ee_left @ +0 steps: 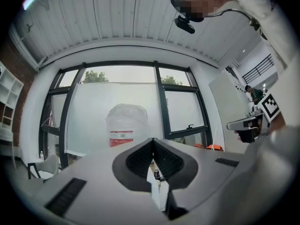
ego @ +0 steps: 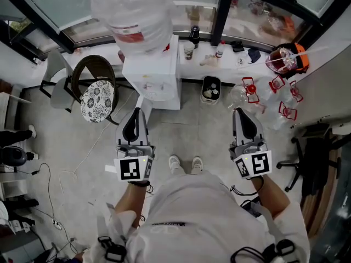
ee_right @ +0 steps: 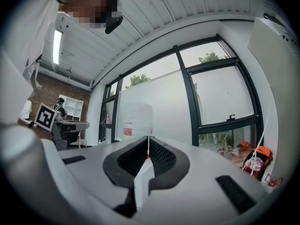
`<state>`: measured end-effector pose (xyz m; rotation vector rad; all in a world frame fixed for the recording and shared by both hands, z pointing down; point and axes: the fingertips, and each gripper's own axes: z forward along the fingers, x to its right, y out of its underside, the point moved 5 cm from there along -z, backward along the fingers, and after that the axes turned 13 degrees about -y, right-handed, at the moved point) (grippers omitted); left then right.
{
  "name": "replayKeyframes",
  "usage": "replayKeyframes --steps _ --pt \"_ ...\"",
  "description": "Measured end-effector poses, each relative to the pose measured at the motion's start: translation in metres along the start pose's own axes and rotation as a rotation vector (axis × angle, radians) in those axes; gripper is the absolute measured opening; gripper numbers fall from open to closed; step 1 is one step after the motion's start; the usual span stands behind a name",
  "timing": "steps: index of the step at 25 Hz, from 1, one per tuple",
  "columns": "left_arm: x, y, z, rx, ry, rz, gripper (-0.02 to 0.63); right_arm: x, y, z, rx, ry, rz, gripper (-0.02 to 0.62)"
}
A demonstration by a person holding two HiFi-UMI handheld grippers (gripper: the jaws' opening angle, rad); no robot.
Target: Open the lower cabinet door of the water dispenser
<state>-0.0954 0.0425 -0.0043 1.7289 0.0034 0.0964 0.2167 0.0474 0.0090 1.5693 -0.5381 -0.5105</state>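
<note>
Pouring in as soft daylight through the windows, blowing panes out to white, casting faint shadows on the floor, bending strongly at fisheye edges, darkening into black corners, blurring the nearest foreground

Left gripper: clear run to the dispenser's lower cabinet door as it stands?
Probably yes. Only bare floor lies between the left gripper and the water dispenser front; the cushioned chair stands off to the side. Its fingers are shut and empty, and the door itself hardly shows from above.
</note>
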Motion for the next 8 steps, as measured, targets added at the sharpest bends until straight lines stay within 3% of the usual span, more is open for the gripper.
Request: replayKeyframes --steps 8 --pt "-0.0020 -0.0020 -0.0036 0.007 -0.003 -0.002 0.002 -0.0033 -0.0002 0.0013 0.001 -0.006 -0.006 0.020"
